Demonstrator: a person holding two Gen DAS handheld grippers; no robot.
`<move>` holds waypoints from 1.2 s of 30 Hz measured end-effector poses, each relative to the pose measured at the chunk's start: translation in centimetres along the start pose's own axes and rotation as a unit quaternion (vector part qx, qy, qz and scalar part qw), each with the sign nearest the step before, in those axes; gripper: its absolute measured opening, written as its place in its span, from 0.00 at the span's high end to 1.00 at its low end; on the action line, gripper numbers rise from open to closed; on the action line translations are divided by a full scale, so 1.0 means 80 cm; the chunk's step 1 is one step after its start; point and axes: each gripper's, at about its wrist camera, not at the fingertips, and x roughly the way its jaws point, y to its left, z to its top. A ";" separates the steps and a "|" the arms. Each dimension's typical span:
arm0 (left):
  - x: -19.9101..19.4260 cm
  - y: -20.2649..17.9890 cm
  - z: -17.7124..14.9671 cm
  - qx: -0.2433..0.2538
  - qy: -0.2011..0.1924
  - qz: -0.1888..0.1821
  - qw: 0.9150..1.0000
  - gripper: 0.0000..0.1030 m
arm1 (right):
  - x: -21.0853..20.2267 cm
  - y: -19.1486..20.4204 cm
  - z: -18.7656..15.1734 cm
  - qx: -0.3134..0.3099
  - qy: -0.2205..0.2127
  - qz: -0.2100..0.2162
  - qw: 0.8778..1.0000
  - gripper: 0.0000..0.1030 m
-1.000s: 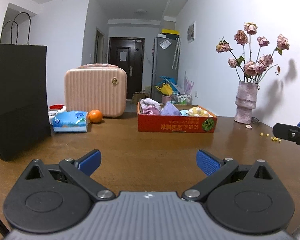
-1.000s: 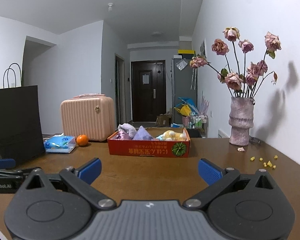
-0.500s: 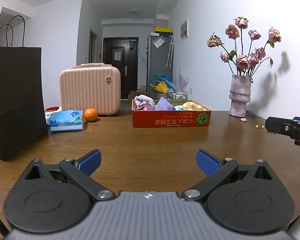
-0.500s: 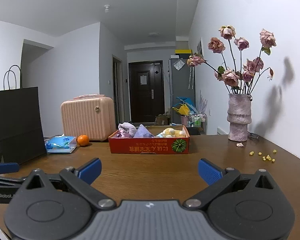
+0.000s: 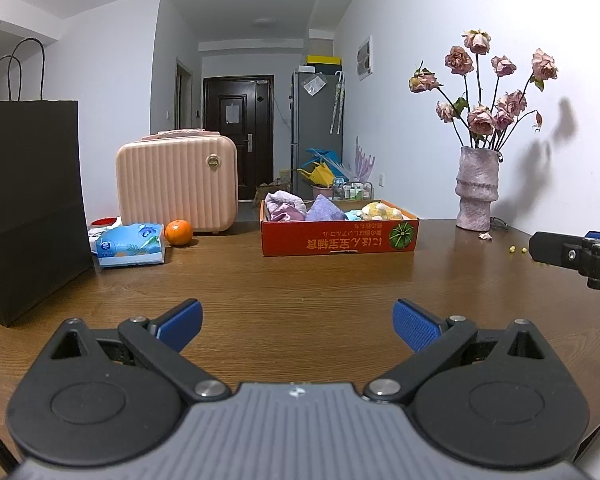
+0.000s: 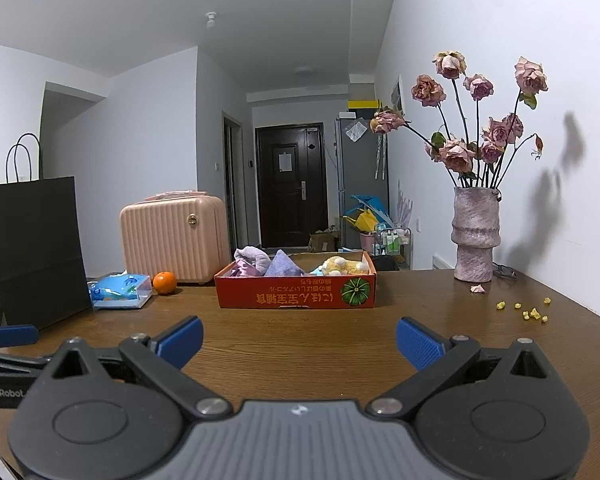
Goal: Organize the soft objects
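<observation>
Both the left gripper (image 5: 296, 322) and right gripper (image 6: 299, 340), spread and empty, should approach the red box (image 6: 296, 294) low, then pinch one soft item squarely

the soft objects sit together inside a shallow red cardboard box (image 6: 296, 294) on the wooden counter (image 6: 320, 344): a crumpled lilac cloth (image 6: 253, 257) at the left end, a folded purple cloth (image 6: 283, 267) peaked upward beside it, and a yellow-and-white plush toy (image 6: 344, 266) lying toward the right end with something light blue (image 5: 354, 214) just beside it.
</observation>
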 end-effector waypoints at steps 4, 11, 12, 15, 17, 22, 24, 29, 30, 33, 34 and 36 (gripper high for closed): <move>0.000 0.000 0.000 0.000 0.000 0.000 1.000 0.00 | 0.000 -0.001 0.000 0.000 0.000 0.001 1.000 0.00; 0.000 0.000 0.000 0.000 0.000 0.000 1.000 0.00 | -0.002 0.001 0.001 -0.002 -0.002 0.002 1.000 0.00; 0.000 0.000 0.000 -0.001 0.000 0.000 1.000 0.00 | -0.002 0.001 0.001 -0.002 -0.002 0.002 1.000 0.00; 0.000 0.000 0.001 0.000 0.000 0.000 1.000 0.00 | -0.002 0.002 0.001 -0.003 -0.003 0.002 1.000 0.00; 0.000 0.000 0.001 -0.001 -0.001 0.000 1.000 0.00 | -0.002 0.002 0.001 -0.003 -0.002 0.002 1.000 0.00; -0.001 0.000 0.001 -0.001 -0.001 0.000 1.000 0.00 | -0.002 0.002 0.001 -0.003 -0.003 0.002 1.000 0.00; 0.000 0.000 0.001 -0.001 -0.001 0.000 1.000 0.00 | -0.002 0.002 0.001 -0.003 -0.003 0.002 1.000 0.00; -0.002 0.001 0.002 -0.001 -0.003 -0.001 1.000 0.00 | -0.002 0.003 0.001 -0.003 -0.004 0.002 1.000 0.00; -0.002 0.000 0.002 -0.001 -0.002 0.000 1.000 0.00 | -0.002 0.002 0.001 -0.003 -0.004 0.002 1.000 0.00; -0.002 0.000 0.002 0.000 -0.003 0.000 1.000 0.00 | -0.002 0.003 0.001 -0.003 -0.004 0.002 1.000 0.00; -0.002 0.000 0.002 -0.001 -0.003 -0.001 1.000 0.00 | -0.002 0.002 0.001 -0.004 -0.004 0.002 1.000 0.00; -0.002 0.000 0.003 -0.001 -0.004 -0.001 1.000 0.00 | -0.002 0.003 0.001 -0.004 -0.004 0.002 1.000 0.00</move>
